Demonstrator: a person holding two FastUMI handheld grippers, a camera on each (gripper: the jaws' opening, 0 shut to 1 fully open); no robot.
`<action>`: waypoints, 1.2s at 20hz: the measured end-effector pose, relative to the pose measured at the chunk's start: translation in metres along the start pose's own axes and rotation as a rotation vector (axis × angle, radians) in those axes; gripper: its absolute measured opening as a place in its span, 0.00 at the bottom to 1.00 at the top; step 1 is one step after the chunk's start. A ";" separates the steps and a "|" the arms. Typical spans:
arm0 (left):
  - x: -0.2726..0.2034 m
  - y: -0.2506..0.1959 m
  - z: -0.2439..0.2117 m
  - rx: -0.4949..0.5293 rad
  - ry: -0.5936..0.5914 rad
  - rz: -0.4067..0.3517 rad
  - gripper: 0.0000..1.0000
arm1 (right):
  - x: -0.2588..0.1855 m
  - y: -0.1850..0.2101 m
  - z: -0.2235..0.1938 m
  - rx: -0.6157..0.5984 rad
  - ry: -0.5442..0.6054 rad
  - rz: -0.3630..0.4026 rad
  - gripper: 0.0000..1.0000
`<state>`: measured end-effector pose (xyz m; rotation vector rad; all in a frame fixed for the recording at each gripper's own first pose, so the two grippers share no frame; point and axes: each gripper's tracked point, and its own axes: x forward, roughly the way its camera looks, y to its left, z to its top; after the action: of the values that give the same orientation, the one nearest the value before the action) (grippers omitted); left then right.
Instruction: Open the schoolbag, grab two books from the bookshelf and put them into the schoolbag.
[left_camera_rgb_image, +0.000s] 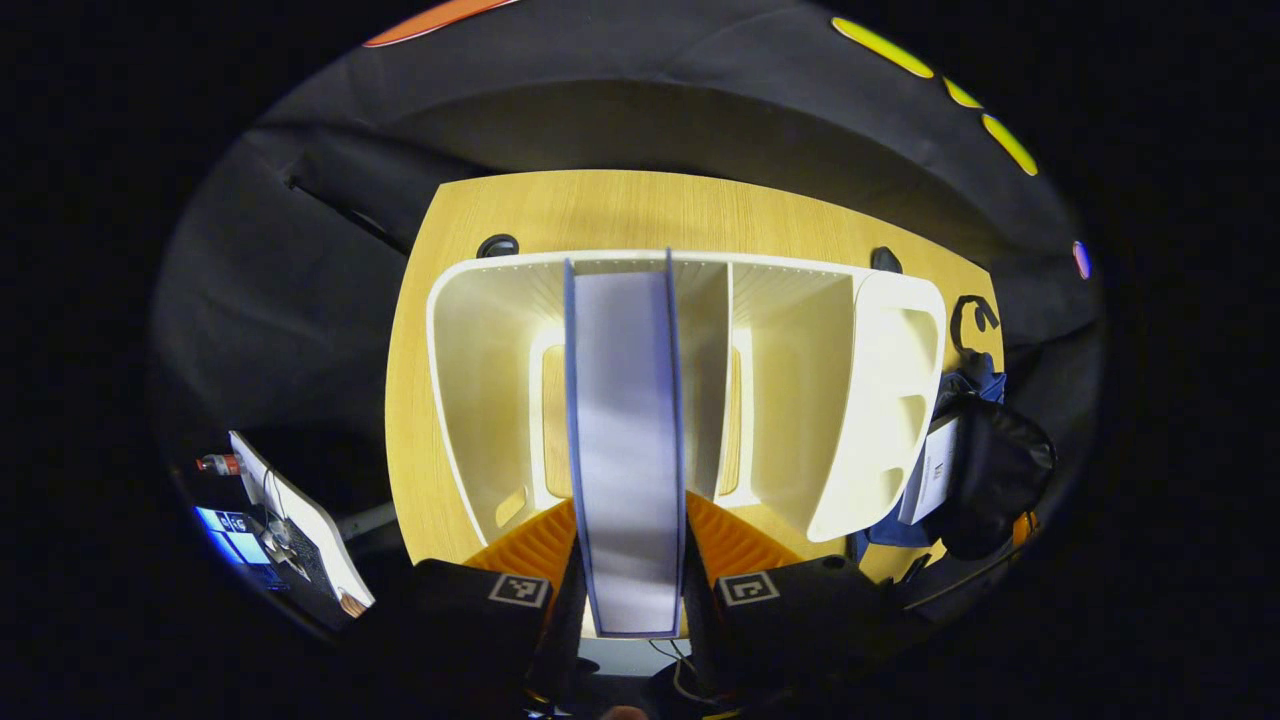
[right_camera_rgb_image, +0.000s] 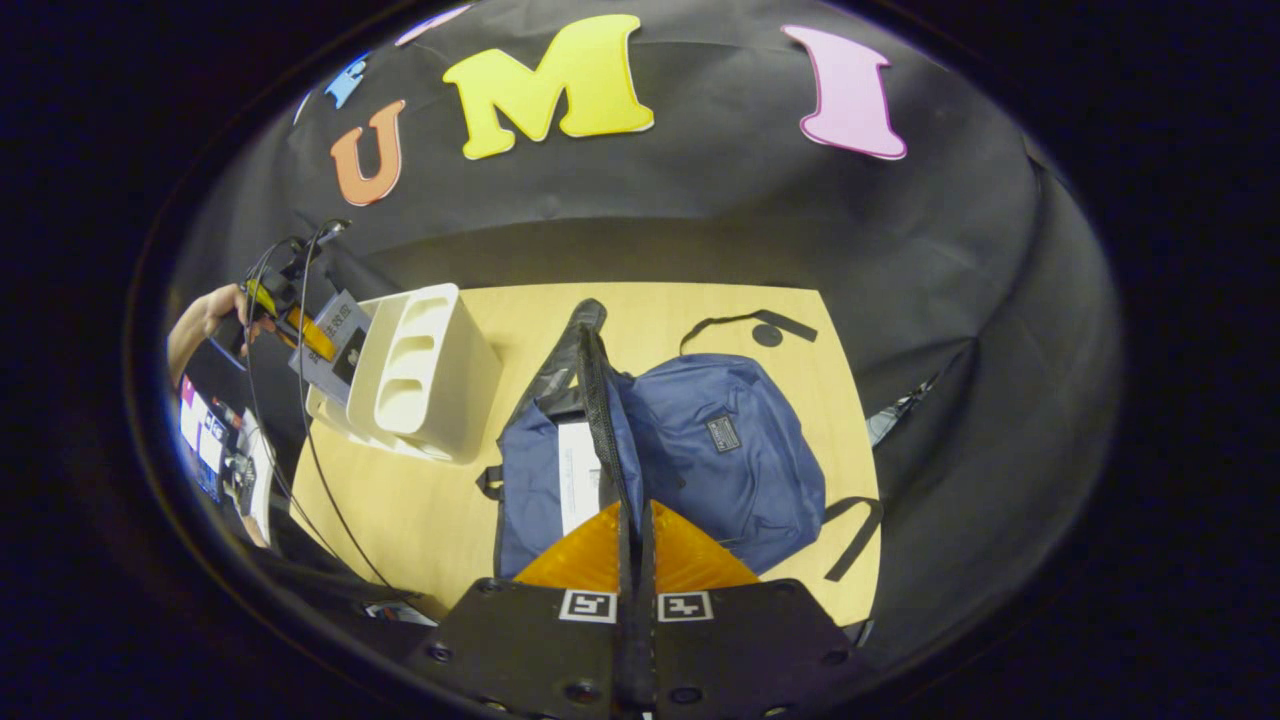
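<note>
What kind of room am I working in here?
Likely a staged recording booth, not a home: black cloth wall behind a wooden table, with just a white bookshelf and blue schoolbag on it.

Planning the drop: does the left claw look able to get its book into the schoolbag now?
Probably yes. The right claw pinches the schoolbag flap up, leaving its mouth gaping beside the bookshelf; the left claw grips the book above that shelf.
</note>
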<state>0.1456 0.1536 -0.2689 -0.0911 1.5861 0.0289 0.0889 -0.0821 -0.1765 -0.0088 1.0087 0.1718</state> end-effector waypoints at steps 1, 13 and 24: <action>-0.001 0.000 -0.003 -0.007 0.003 -0.003 0.42 | 0.000 0.001 0.000 -0.001 -0.001 0.001 0.00; -0.106 0.022 -0.068 0.022 -0.159 -0.069 0.40 | 0.004 0.007 -0.012 -0.050 -0.019 0.002 0.00; -0.196 -0.021 -0.119 -0.061 -0.386 -0.257 0.38 | -0.008 0.013 -0.015 -0.106 -0.036 -0.001 0.00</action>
<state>0.0317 0.1316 -0.0703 -0.3180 1.1783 -0.1005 0.0702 -0.0717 -0.1770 -0.1020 0.9631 0.2234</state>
